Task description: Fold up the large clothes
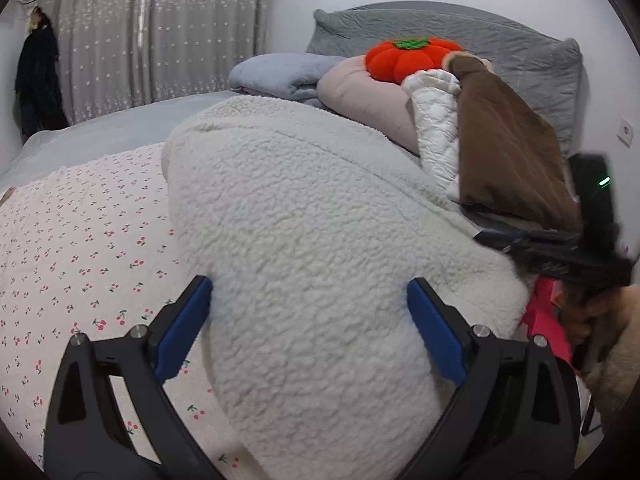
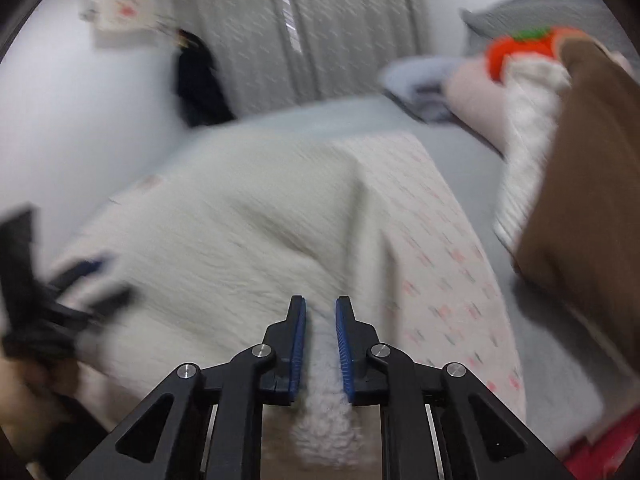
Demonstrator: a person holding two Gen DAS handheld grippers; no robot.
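the white fleece garment lies in a thick, bunched heap on the bed, on top of a cherry-print sheet. in the left wrist view it fills the space between and ahead of the left gripper, whose blue-padded fingers stand wide apart, one at each side of the fleece bulk. the pads sit at the fabric's edges, and whether they press it cannot be told; nothing is pinched between them.

in the right wrist view, which is blurred, the right gripper has its jaws drawn close together with a narrow fold of the same fleece running down between the blue pads, so it has hold of the garment's near edge. beyond those fingers the garment spreads out over the sheet, and the cherry print shows to the right of the fingertips. the left gripper appears as a dark blur to the far left of them.

past the left fingers and to the right, a brown garment lies over a white quilted one. further ahead sit a pinkish folded quilt, a grey-blue folded blanket, an orange pumpkin-shaped cushion and a grey pillow. grey star-patterned curtains hang far ahead to the left, with a dark garment hanging beside them.
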